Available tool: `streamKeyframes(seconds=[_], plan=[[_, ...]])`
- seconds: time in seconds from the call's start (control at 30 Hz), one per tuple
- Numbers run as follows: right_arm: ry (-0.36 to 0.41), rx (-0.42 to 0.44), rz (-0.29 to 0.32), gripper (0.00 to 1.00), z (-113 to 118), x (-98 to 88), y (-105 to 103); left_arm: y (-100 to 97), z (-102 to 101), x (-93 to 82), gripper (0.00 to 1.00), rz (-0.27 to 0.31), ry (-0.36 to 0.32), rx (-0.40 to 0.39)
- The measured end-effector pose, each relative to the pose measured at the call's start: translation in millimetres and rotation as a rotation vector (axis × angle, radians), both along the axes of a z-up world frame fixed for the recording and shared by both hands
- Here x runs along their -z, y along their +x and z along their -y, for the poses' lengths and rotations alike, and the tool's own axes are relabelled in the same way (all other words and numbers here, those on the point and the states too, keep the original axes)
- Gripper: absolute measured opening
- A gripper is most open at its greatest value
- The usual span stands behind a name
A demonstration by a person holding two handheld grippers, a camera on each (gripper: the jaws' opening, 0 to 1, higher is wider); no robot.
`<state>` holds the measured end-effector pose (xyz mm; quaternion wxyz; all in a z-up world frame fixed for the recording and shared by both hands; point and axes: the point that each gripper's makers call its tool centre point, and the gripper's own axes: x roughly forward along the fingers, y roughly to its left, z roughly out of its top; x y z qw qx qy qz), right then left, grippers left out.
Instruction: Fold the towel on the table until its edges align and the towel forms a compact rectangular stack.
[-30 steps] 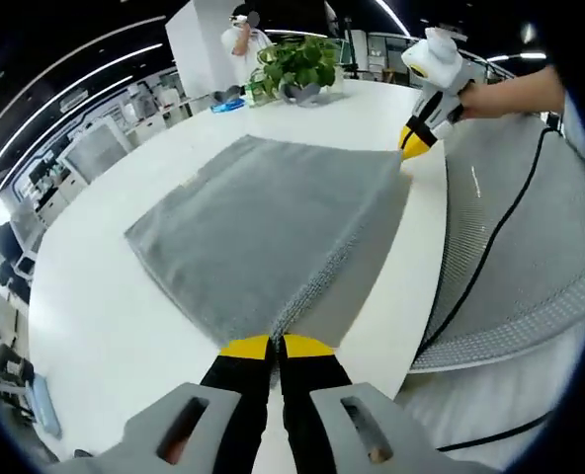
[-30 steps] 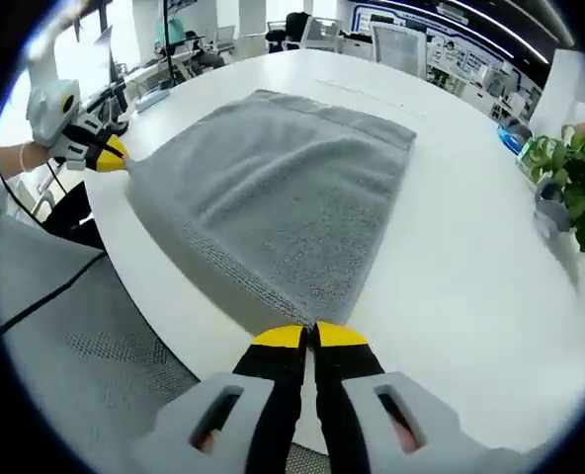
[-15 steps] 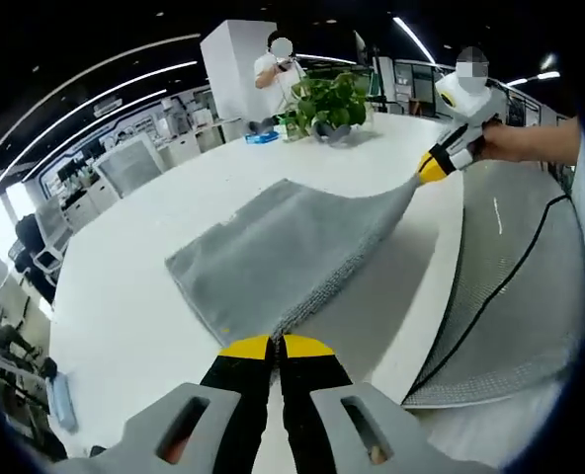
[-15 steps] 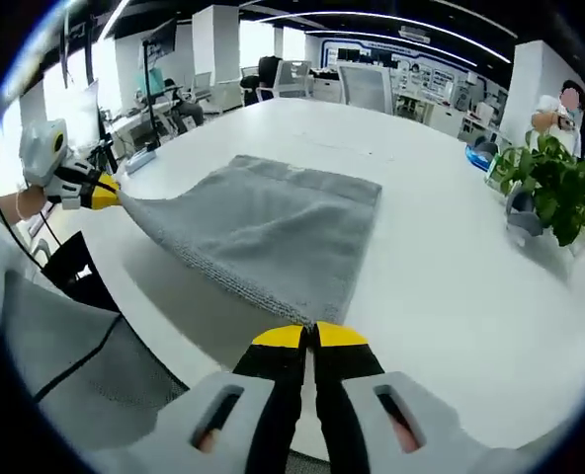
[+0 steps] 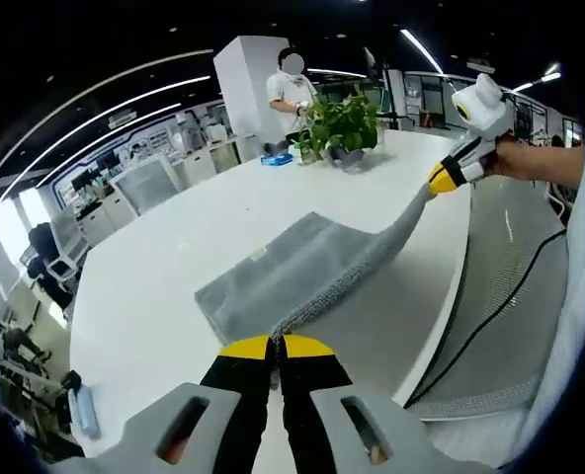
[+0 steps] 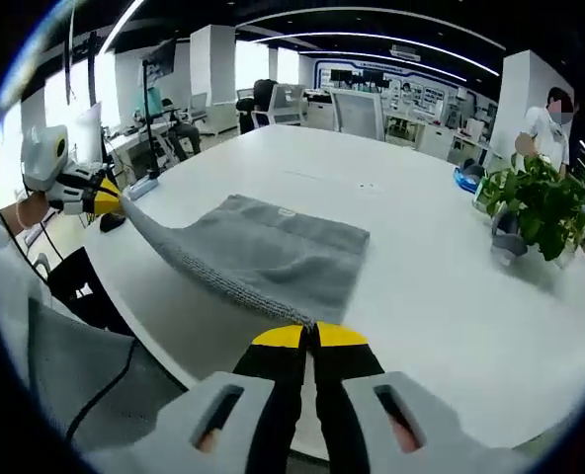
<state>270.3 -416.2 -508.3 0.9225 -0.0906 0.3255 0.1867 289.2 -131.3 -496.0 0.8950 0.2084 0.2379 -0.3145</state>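
Note:
A grey towel [image 5: 297, 272] lies on the round white table [image 5: 174, 257], its near edge lifted off the surface. My left gripper [image 5: 276, 346] is shut on one near corner of the towel. The right gripper [image 5: 447, 178] appears at the upper right of the left gripper view, pinching the other near corner. In the right gripper view the towel [image 6: 273, 252] rises from the table [image 6: 451, 286] to my right gripper [image 6: 308, 336], shut on its corner, and to the left gripper [image 6: 105, 200] at the far left. The raised edge hangs taut between both grippers.
A potted green plant [image 5: 342, 123] stands at the table's far side, also the plant [image 6: 535, 202] in the right gripper view. A person [image 5: 291, 84] stands behind it. A grey mesh chair [image 5: 510, 286] with a black cable sits at the table's near edge. Office desks and chairs fill the background.
Both grippers have risen with the towel's near edge, lifting it higher off the table and carrying it toward the far edge. Less of the towel lies flat now.

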Motion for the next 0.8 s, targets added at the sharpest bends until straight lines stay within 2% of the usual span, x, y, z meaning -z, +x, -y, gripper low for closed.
streamKeyframes(seconds=[0.4, 0.63, 0.8], plan=[[0.004, 0.004, 0.07, 0.0, 0, -32.7, 4, 2.1, 1, -24.8, 0.03, 0.036, -0.005, -0.008], [-0.019, 0.001, 0.11, 0.0, -2, -47.5, 16, 13.8, 0, -37.8, 0.03, 0.07, -0.011, -0.014], [-0.007, 0.006, 0.128, 0.0, -3, -54.5, 26, 20.9, -2, -45.9, 0.03, 0.098, 0.005, -0.01]])
